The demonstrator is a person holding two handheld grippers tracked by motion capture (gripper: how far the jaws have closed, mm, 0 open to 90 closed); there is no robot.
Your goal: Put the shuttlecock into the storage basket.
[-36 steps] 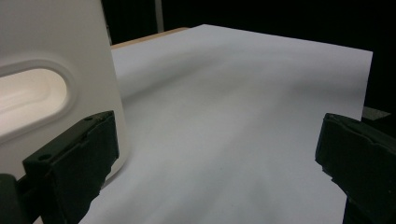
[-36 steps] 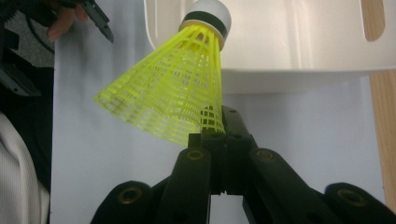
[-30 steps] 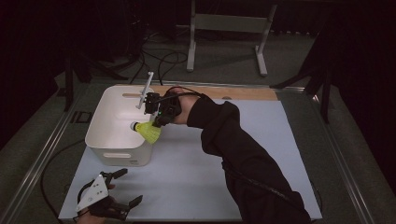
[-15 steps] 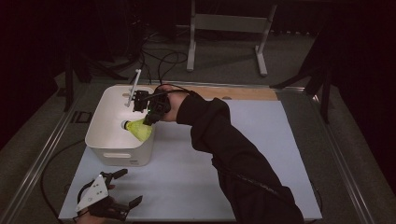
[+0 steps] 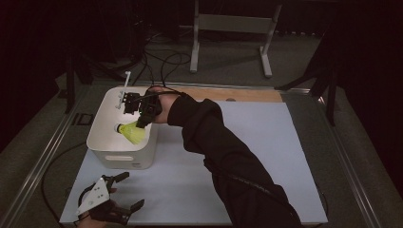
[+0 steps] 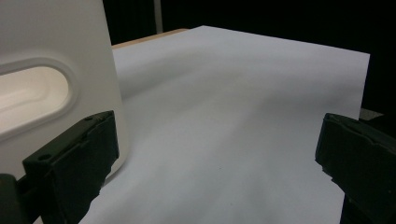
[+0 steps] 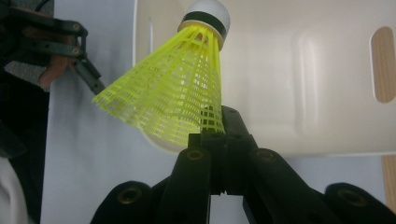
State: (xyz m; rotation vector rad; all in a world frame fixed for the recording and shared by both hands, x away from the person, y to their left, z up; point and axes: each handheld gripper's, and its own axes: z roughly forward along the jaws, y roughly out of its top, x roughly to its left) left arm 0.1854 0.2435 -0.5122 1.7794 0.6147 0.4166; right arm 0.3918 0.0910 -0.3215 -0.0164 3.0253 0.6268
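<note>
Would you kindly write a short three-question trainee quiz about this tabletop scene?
1. True or false: the right hand-held gripper is shut on the yellow plastic mesh shuttlecock.
2. The shuttlecock is above: A) the white plastic bin, B) the floor, C) the wooden strip.
3. Fill in: the left hand-held gripper, over the pale blue table sheet, is ____.

Key: 1 true; 2 A; 3 open.

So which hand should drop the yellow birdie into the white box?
The right. Its tool already pinches the yellow shuttlecock by the skirt, above the white bin. The left tool sits open and empty on the mat near the person.
</note>
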